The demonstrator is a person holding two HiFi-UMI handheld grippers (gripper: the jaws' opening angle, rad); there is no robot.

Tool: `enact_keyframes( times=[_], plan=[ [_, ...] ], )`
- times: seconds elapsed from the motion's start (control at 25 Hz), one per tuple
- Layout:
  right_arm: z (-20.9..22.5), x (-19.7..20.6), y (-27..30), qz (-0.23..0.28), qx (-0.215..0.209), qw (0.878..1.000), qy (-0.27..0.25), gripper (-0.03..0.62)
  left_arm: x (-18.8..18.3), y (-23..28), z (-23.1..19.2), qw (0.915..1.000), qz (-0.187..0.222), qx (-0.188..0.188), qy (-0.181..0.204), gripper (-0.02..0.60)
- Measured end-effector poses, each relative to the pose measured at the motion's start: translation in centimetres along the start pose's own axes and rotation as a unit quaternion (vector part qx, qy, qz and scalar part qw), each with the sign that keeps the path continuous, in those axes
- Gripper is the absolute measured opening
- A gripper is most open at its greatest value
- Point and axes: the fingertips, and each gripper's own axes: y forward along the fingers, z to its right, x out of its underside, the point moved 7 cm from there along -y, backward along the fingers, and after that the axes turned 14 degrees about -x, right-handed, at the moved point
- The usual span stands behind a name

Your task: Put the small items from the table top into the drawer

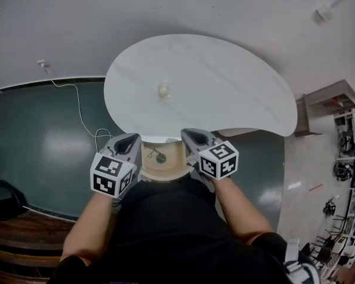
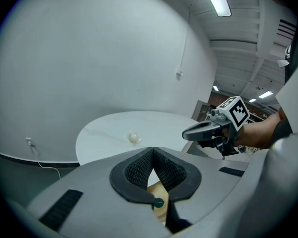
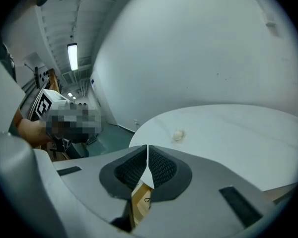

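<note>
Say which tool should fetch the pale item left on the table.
Left, narrowly. The left tool and right tool hang shut and empty over the open drawer, about equally far from the pale item, but it lies nearly straight ahead of the left tool and more sideways of the right.

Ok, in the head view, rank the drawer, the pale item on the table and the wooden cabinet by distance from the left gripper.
1. Drawer, just right of the left gripper.
2. Pale item, middle of the table.
3. Wooden cabinet, far right.
</note>
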Motion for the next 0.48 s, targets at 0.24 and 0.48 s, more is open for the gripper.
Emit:
enact_keyframes(
  times=[0.24,0.48],
  plan=[
    [2.3,-1.4,-0.1,0.014,0.017,1.000,0.004,0.009,-0.5,0.9,0.1,1.0000,0.000,-0.002,-0.004,0.015],
    [5.1,-2.4,1.8,0.007,0.014,1.000,-0.003,0.009,-0.8,1.5,0.3,0.9998,-0.007,-0.012,-0.013,0.015]
  ],
)
